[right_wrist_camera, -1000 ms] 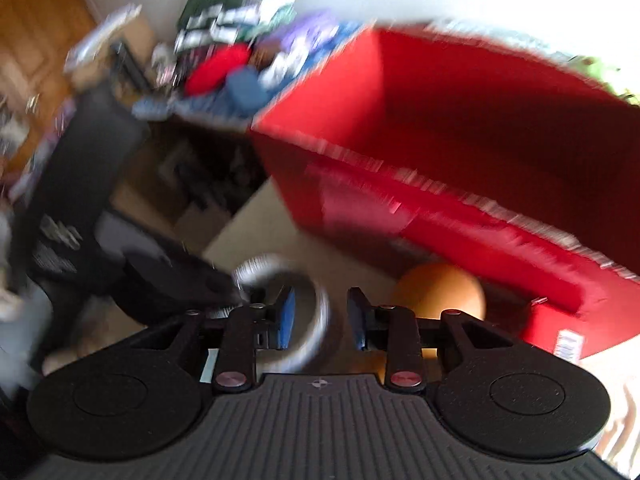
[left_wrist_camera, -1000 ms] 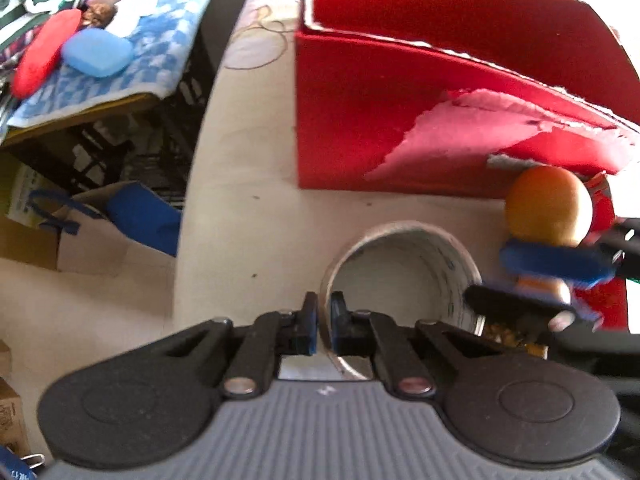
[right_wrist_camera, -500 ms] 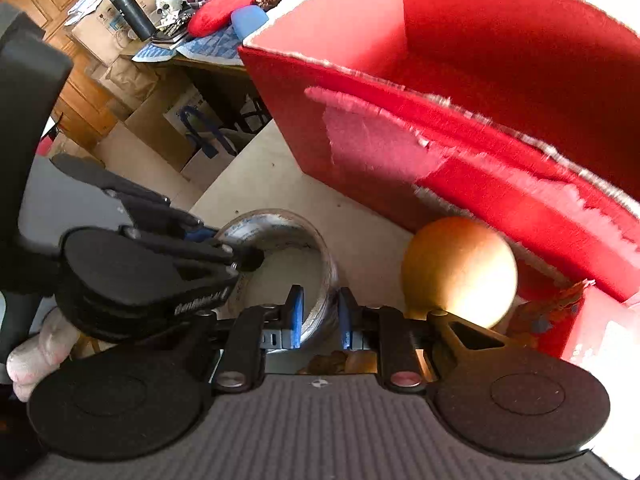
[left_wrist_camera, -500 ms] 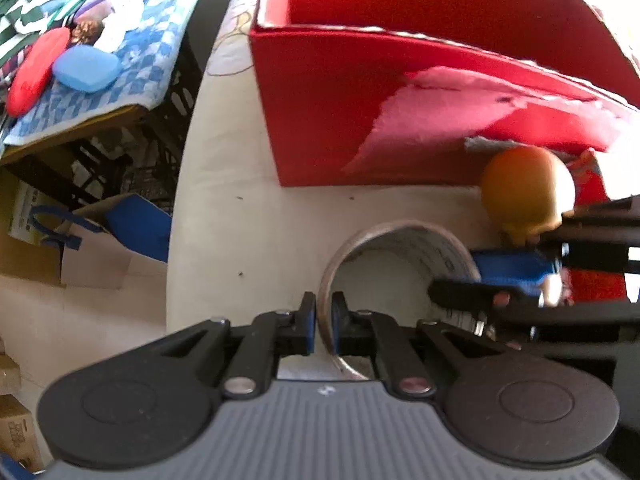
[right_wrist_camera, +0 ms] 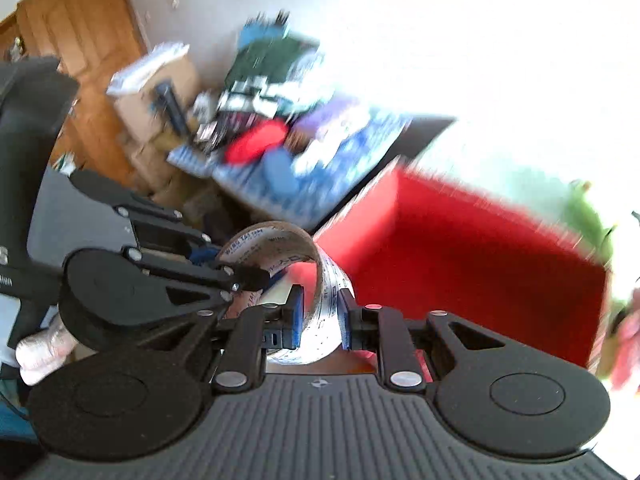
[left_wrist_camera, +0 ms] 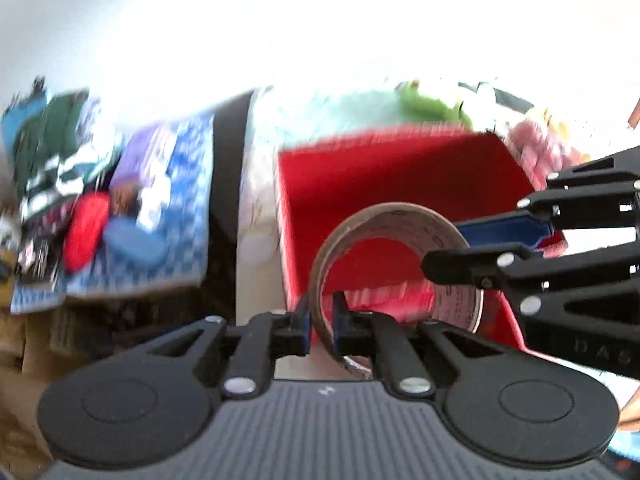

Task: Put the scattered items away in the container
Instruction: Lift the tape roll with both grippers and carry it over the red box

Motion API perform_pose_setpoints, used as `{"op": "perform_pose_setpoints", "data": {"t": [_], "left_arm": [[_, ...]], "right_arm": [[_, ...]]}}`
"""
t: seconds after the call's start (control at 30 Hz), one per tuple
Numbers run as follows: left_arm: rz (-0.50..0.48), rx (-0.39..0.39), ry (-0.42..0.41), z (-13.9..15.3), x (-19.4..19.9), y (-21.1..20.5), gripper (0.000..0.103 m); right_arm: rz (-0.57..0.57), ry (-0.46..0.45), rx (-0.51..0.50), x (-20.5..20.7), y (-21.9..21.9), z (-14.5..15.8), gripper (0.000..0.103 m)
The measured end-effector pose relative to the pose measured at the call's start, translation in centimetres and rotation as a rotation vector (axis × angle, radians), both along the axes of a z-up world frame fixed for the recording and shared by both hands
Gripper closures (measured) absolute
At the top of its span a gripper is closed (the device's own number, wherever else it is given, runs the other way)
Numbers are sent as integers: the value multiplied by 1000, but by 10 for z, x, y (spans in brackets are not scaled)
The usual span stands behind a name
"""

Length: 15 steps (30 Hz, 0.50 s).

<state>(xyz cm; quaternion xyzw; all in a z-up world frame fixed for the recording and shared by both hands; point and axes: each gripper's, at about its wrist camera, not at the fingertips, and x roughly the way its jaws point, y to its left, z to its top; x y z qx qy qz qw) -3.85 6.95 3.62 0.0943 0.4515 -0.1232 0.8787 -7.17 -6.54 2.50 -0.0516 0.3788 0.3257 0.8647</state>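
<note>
Both claws pinch one tape roll [left_wrist_camera: 394,248]: the left claw [left_wrist_camera: 320,326] on its near wall, the right claw [right_wrist_camera: 320,316] on the opposite wall. The roll hangs above the near edge of the red box [left_wrist_camera: 400,168]. Advise carrying it level over the opening, both claws moving together, then releasing simultaneously.
</note>
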Motion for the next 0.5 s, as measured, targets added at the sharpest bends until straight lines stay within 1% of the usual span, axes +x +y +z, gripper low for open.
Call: {"op": "perform_pose_setpoints", "data": {"t": [0.07,0.1,0.17,0.2,0.3,0.43,0.5], "left_arm": [[-23,3,-24,5,22,-9,98],[-35,6,-21,3,37,-13,98],[-56,3,17,-5,68,-25,98],[-66,-5,45,-12,83,-30,98],[-87,-34,142,-47,121,-40,98],[-76,-53,228,-92,152,-49,98],[-57,-46,250,-110,164,-50,98]], "right_arm": [[-35,-20,-23,17,-5,9,85],[-51,-23,-45,28,-5,11,85],[-88,-11,-101,49,-3,6,86],[-113,9,-118,62,-4,1,87],[-186,114,-136,100,-14,-22,88],[-261,224,-130,131,-20,-66,89],[-291,281,-108,145,-22,-86,89]]}}
